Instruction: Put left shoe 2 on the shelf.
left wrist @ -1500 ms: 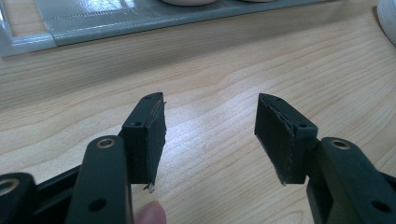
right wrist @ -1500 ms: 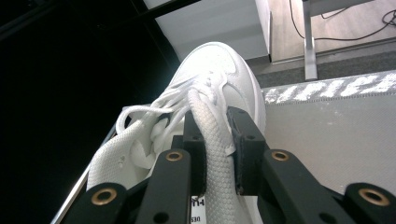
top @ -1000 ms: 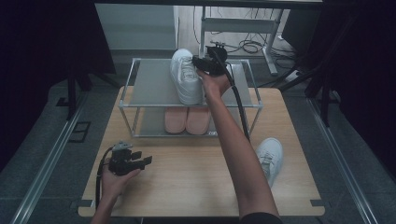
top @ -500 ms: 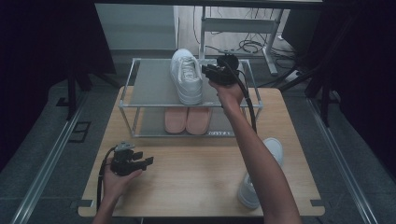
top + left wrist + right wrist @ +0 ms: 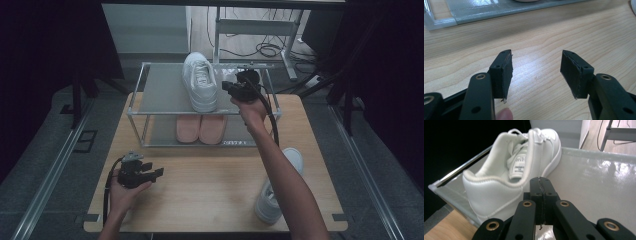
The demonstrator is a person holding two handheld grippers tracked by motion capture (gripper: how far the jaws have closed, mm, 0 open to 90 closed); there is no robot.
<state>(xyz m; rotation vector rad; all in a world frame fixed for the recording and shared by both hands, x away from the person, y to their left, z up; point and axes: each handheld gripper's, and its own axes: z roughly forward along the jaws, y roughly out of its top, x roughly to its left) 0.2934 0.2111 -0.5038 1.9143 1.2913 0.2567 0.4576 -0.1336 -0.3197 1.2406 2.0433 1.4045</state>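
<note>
A white sneaker (image 5: 200, 82) stands on the top shelf of a metal rack (image 5: 160, 92), toe pointing away. Just to its right, my right gripper (image 5: 227, 87) hovers over the shelf; its jaws have just been closing and are now shut with nothing between them. In the right gripper view the pads (image 5: 540, 183) meet beside the sneaker's heel (image 5: 499, 185), apart from it. A second white sneaker (image 5: 280, 192) lies on the table at the front right, partly behind the right forearm. My left gripper (image 5: 157, 173) rests low over the table's front left, open (image 5: 536, 70) and empty.
A pair of pink slippers (image 5: 201, 129) sits on the rack's lower shelf. The wooden table (image 5: 210, 175) has free room in front of the rack. The top shelf (image 5: 596, 177) is bare to the right of the sneaker. Cables and a metal stand (image 5: 260, 30) lie beyond the table.
My right gripper has drawn away from the sneaker on the top shelf, moving right and a little toward the person; the sneaker stays put. The left gripper has not moved.
</note>
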